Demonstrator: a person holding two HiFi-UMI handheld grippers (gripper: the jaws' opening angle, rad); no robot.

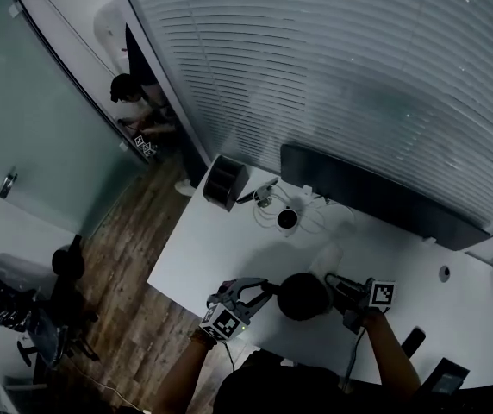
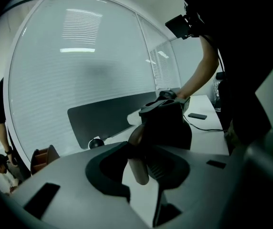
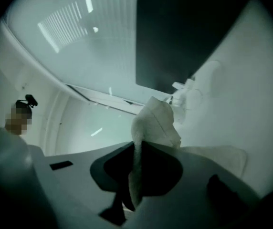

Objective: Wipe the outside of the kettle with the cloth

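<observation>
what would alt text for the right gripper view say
The right gripper has its jaws shut on a white cloth, which sticks up past them in a bunched fold. Beyond it lies a white table, with a dark panel standing at its far edge.

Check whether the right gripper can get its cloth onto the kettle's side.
Probably yes. The right gripper, shut on the cloth, sits right beside the kettle with nothing between them, while the left gripper holds the handle on the far side.
</observation>
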